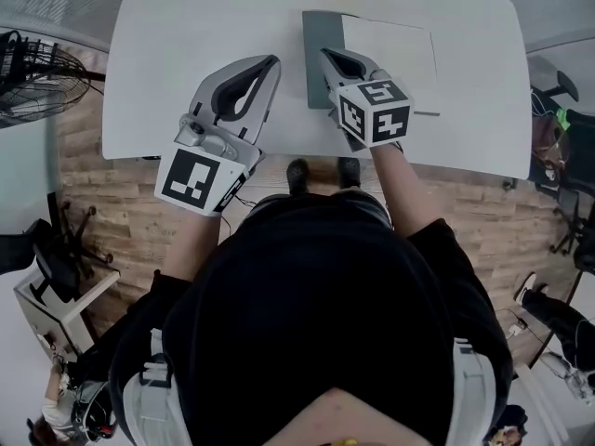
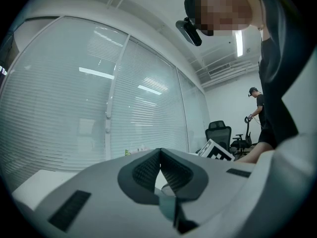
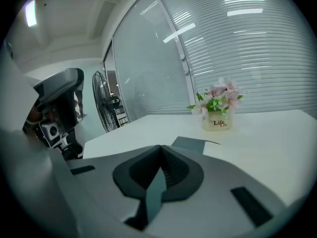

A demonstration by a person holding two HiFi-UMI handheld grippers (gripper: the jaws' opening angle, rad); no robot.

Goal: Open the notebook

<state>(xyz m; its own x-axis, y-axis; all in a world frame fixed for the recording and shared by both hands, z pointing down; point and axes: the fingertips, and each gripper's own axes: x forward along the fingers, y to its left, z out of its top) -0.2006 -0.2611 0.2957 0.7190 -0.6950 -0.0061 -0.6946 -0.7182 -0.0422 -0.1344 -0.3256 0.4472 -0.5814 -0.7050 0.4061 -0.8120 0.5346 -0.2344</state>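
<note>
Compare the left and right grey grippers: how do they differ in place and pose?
The left grey gripper is over bare white table, left of the grey-covered notebook; the right grey gripper is over its grey cover. In the head view the left gripper slants rightward, the right gripper leftward. Both are shut.

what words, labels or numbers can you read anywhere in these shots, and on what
"Life", with a smaller "Life" beneath it: on the flower pot, right gripper view.
The same pot's print in the head view: too blurred to read.
Notebook: no print visible.
Square markers on the cubes: patterns only, no words.
</note>
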